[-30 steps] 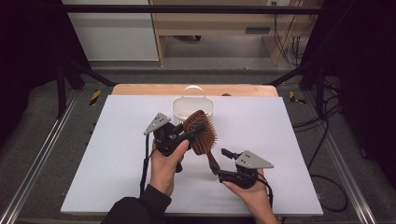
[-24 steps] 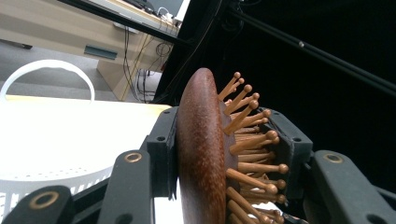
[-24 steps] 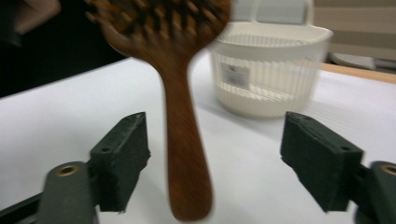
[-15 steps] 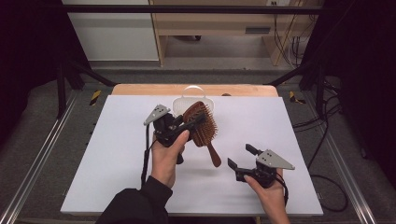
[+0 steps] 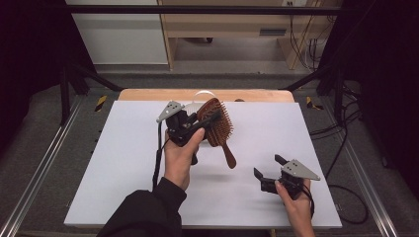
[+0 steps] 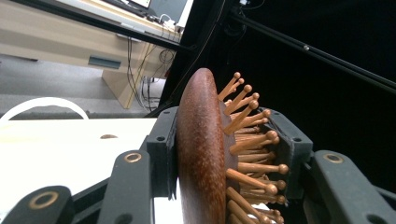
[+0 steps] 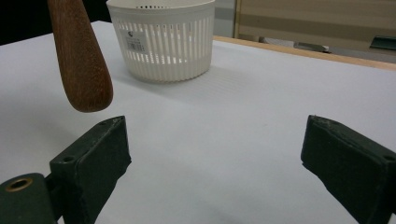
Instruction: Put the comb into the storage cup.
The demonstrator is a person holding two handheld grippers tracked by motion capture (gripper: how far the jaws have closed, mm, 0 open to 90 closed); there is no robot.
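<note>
Reddish-brown hairbrush (image 5: 217,124) (paler pins), white slotted basket (image 7: 163,39) — table (image 5: 296,133) seemingly pale lilac-white.

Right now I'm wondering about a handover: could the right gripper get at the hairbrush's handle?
Probably yes. The right gripper is open with nothing between its jaws, and the hairbrush's handle hangs free above the table, nothing between them.
</note>
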